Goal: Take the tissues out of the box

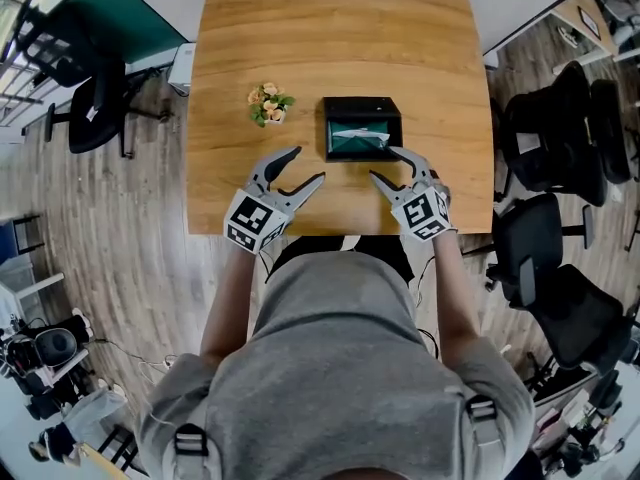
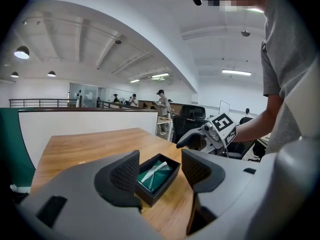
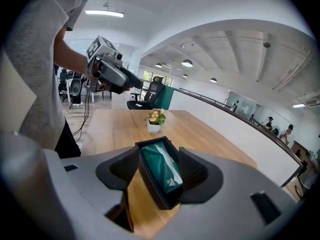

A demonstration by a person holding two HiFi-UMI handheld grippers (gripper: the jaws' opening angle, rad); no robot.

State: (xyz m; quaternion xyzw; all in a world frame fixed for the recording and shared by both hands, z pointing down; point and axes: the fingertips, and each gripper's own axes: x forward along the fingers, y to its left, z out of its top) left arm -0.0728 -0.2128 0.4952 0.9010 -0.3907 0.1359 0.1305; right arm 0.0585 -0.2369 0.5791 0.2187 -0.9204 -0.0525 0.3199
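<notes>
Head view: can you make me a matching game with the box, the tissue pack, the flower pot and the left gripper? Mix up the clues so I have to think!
Things:
1. box
2. tissue pack
3. flower pot
4. left gripper

Clues:
A. green, lying inside something
B. black, open on top
C. jaws apart, gripping nothing
D. white, with little flowers in it

Right pairs: 1-B, 2-A, 3-D, 4-C
</notes>
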